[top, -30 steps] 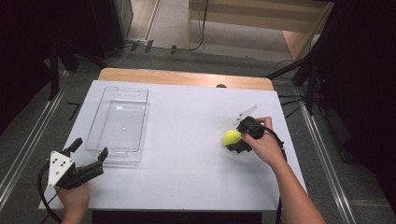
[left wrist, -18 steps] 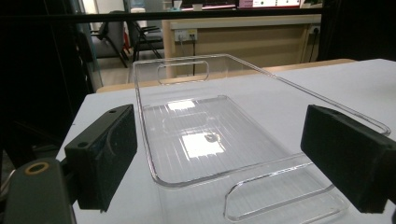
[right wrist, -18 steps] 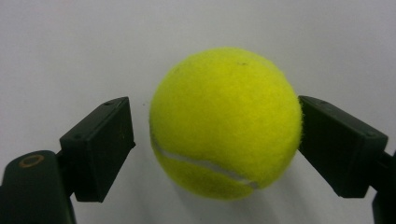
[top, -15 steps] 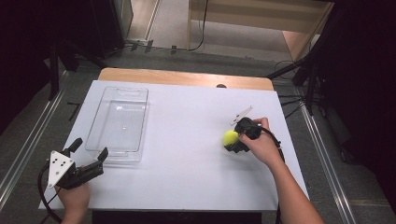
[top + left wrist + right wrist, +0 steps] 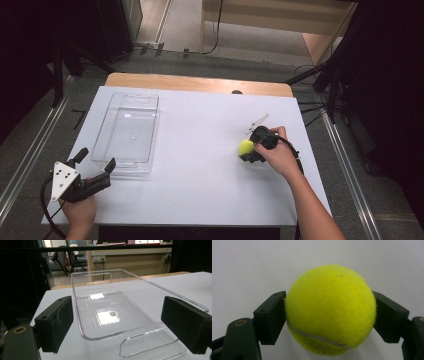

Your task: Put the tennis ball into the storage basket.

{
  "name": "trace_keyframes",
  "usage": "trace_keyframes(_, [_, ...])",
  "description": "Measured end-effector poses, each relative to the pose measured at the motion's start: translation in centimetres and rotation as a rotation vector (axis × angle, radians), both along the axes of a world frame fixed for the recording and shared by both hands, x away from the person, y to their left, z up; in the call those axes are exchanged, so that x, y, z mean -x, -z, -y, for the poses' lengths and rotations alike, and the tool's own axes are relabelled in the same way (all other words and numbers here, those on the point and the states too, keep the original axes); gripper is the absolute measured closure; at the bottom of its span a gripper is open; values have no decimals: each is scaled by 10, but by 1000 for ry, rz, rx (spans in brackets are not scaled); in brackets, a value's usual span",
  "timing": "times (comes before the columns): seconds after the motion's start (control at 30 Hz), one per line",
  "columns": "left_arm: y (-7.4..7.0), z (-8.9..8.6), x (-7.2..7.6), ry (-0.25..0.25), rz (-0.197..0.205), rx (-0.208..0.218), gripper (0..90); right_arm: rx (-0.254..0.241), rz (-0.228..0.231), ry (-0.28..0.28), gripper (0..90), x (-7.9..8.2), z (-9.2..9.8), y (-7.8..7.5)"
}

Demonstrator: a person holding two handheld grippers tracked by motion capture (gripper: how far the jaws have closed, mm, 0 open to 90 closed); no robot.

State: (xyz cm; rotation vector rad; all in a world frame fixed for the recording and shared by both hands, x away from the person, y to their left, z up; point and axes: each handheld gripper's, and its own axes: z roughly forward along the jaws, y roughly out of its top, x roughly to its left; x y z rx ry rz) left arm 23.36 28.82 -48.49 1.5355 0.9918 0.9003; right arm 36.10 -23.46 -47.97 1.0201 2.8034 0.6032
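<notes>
Here the right hand-held gripper (image 5: 329, 315), jaws just closing, clamps the ball (image 5: 330, 308); the round, fuzzy surface could slip free when lifted.

Hidden and cut-off parts, table scene

Tennis ball (image 5: 330, 310): its two flanks are covered by the jaws of the right gripper (image 5: 329, 317); in the high view the person's hand covers most of that gripper. Clear tray (image 5: 117, 315): near end cut by the left gripper view's bottom edge. Small pale item (image 5: 257, 122) just beyond the right gripper: too small to identify.
</notes>
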Motion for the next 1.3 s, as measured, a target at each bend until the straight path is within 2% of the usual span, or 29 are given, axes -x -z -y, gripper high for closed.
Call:
trace_keyframes(0.7, [0, 0, 0, 2, -1, -5, 113, -14, -7, 38, 227, -1, 0, 4])
trace_keyframes(1.3, [0, 0, 0, 1, -1, -5, 113, -23, -5, 33, 237, -2, -1, 0])
